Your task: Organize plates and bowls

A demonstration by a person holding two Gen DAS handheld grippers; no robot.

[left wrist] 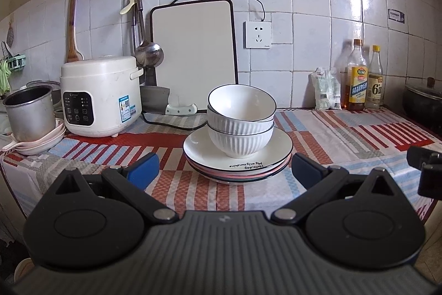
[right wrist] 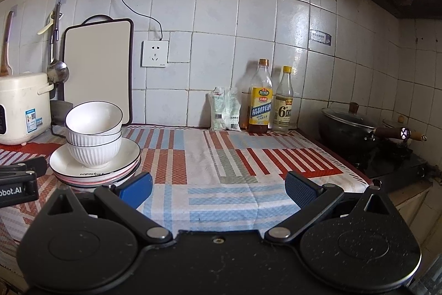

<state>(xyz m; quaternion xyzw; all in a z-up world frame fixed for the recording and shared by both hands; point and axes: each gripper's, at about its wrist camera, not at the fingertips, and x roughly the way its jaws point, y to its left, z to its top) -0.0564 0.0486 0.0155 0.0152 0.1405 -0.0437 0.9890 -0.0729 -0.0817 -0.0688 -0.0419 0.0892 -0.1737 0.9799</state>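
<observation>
The left gripper stands spread wide and empty, just short of the plates, a glossy stack with 3 ribbed white bowls nested on top, the uppermost tilted. The right gripper is likewise agape over bare patterned cloth; the stack sits at its 10 o'clock. A rice cooker crowds the left side, bottles line the tiled wall, and a wok bounds the right edge.
</observation>
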